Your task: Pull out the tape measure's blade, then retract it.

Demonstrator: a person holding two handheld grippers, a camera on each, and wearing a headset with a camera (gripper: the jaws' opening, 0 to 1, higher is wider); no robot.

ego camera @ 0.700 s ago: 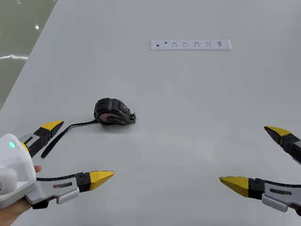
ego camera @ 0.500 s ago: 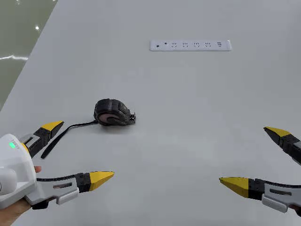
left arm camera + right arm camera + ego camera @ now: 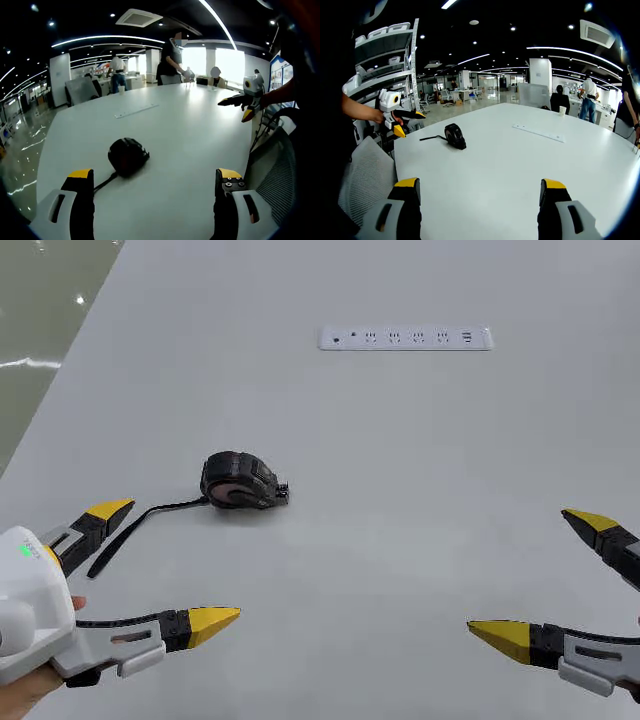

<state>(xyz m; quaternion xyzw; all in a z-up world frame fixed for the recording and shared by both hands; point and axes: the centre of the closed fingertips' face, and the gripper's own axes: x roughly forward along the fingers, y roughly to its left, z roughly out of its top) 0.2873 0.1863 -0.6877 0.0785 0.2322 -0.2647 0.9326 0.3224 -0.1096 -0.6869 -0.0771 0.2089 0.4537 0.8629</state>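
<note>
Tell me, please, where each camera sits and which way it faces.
Head view: above, looking down at the tape measure; left gripper and right gripper show, open.
Left gripper view: low over the table, facing the tape measure; own jaws, right gripper beyond.
Right gripper view: opposite side, facing it; own jaws, left gripper beyond.
All share tape measure, power strip.

A black tape measure (image 3: 243,481) with a dull reddish round face is seen on the pale grey bench (image 3: 400,490), well apart from the white power strip (image 3: 405,336), nearer and to its left. The blade is wound in, with only the hook (image 3: 283,489) showing at the case's right end. A black wrist strap (image 3: 140,525) is trailed on the bench from the case's other end, away from the strip.
</note>
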